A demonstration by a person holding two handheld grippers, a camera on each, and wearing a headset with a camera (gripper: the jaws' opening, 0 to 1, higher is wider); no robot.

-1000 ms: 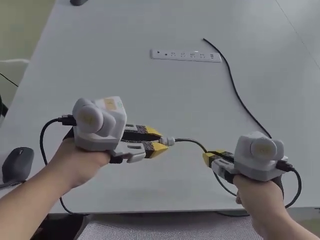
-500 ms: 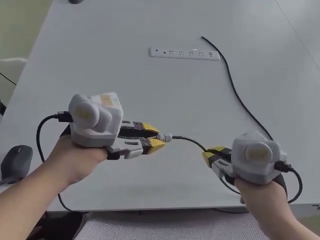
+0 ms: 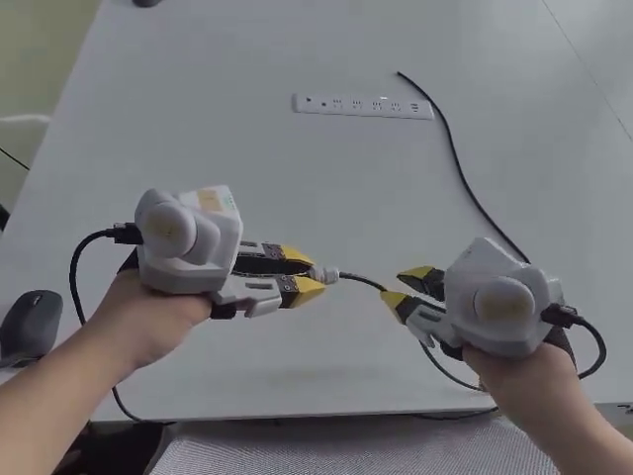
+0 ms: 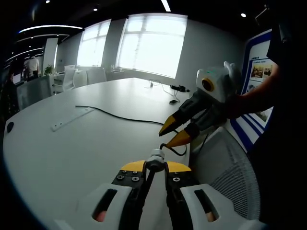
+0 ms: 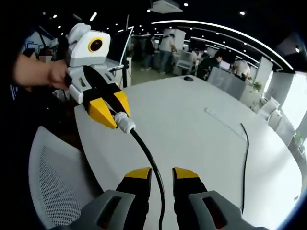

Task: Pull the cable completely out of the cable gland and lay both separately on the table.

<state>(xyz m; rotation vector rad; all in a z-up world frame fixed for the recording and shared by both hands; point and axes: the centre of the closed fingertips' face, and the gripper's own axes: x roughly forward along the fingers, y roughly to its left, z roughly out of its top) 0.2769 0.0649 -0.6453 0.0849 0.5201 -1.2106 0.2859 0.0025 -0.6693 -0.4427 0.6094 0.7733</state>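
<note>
My left gripper [image 3: 309, 277] is shut on the white cable gland [image 3: 326, 275], held above the front of the white table [image 3: 247, 148]. The gland [image 4: 155, 158] sticks out past the yellow jaw tips of the left gripper [image 4: 155, 167]. A black cable [image 3: 361, 282] runs from the gland to the right and passes between the parted jaws of my right gripper [image 3: 407, 285], which stands open. In the right gripper view the cable [image 5: 148, 163] runs from the gland [image 5: 123, 122] down through the gap of the right gripper [image 5: 160, 173] without being pinched.
A white power strip [image 3: 364, 106] lies at the back of the table, with its black lead [image 3: 465, 178] trailing toward the front right. A grey mouse [image 3: 30, 325] sits off the left edge. A mesh chair [image 5: 53, 177] stands below the table's front edge.
The right gripper's jaws have parted, letting go of the cable, and it has turned and shifted slightly left toward the gland. The left gripper still holds the gland in about the same place.
</note>
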